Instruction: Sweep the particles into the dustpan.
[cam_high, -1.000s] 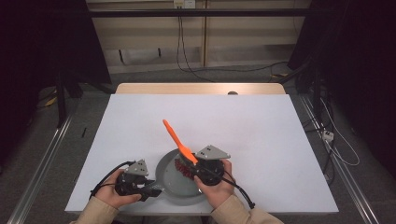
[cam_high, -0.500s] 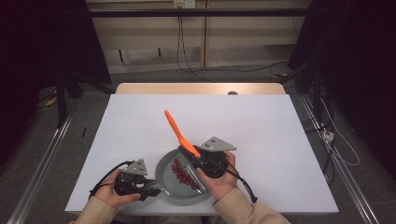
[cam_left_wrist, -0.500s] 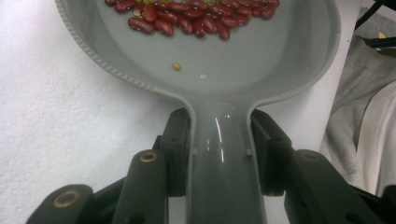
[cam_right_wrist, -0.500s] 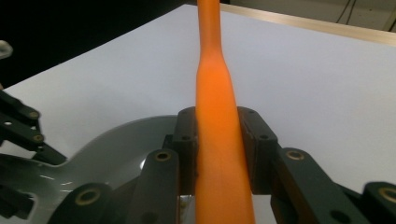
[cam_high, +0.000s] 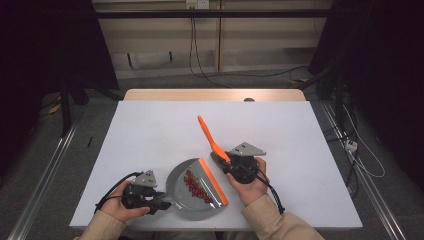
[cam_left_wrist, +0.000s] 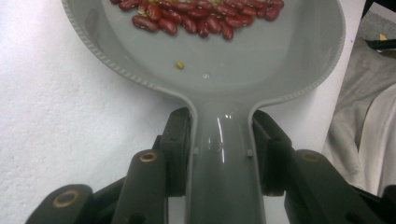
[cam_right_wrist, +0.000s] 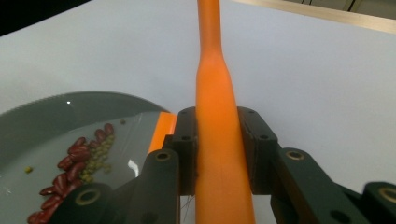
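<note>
A grey round dustpan (cam_high: 179, 186) lies near the table's front edge, with red beans (cam_high: 196, 188) heaped beside an orange strip (cam_high: 214, 181) along its straight edge. My left gripper (cam_high: 162, 202) is shut on the pan's handle (cam_left_wrist: 219, 168); beans (cam_left_wrist: 196, 18) and a few pale grains lie in the bowl (cam_left_wrist: 233, 60). Just right of the pan, my right gripper (cam_high: 223, 159) is shut on an orange tool handle (cam_high: 206, 131) that slants up and away to the left. In the right gripper view the jaws (cam_right_wrist: 219, 149) clamp this handle (cam_right_wrist: 215, 93), with the pan (cam_right_wrist: 56, 121) and beans (cam_right_wrist: 79, 163) at left.
The white table (cam_high: 150, 130) stretches bare behind and to both sides of the pan. Its front edge runs just below the pan and both hands. Cables lie on the floor (cam_high: 350, 145) to the right of the table.
My right gripper has drawn the orange handle off the pan, toward the right and a little farther away. The orange strip and beans now show plainly. The left gripper has stayed still.
</note>
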